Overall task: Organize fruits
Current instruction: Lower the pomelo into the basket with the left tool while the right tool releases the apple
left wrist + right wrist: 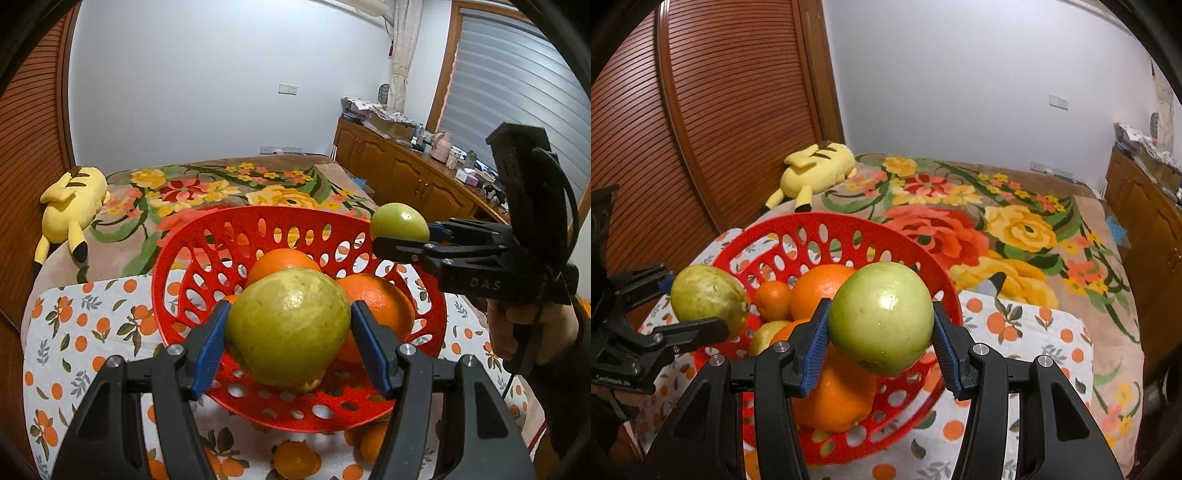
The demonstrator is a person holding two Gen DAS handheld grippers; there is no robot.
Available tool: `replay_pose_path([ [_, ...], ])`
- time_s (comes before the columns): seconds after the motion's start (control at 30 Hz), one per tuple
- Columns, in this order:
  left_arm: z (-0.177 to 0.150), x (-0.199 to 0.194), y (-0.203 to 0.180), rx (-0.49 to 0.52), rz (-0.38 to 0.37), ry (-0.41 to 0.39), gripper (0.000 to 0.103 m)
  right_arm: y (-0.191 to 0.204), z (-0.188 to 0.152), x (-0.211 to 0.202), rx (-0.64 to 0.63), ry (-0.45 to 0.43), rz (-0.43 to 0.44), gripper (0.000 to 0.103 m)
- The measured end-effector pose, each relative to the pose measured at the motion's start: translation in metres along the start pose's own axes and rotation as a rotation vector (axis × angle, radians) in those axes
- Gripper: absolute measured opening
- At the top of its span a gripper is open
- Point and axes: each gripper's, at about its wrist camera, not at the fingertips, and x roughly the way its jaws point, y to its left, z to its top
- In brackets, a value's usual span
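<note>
Left tongs [288,326] clamped on a large yellow-green fruit [288,325], blue pads [210,350] pressed to both of its sides, held just above the near side of the red basket [207,236]. Right tongs [881,332] closed around a smaller green apple [882,317], pads [816,343] against its left and right flanks, carried over the basket's right rim. Seen from the left wrist, reaching in from the right with the apple at the basket's far right edge, gripped by a hand [532,328] on the black handle. Inside the basket: a big orange [834,391], a second orange [822,288] behind it, a small mandarin [774,299] and part of a pale yellowish fruit [768,334] low at the left. Perforated basket resting on a cloth printed with oranges [1034,332], spread at the near end of a bed with a flowered blanket [1015,229]. More oranges [295,459] lying on the cloth in front of the basket. Yellow plush toy [74,203] on the bed beside a slatted wooden wall [720,110].
</note>
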Motion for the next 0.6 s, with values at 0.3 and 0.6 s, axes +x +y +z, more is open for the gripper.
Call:
replay_pose_path([
  [0.3,-0.002,0.002,0.006,-0.009,0.005,0.007,0.064,0.001,0.001,0.015,-0.015,0.030,0.003,0.053],
  [0.6,-0.007,0.009,0.005,-0.006,0.015,0.028,0.064,0.002,0.001,0.003,-0.004,-0.006,0.012,0.057],
])
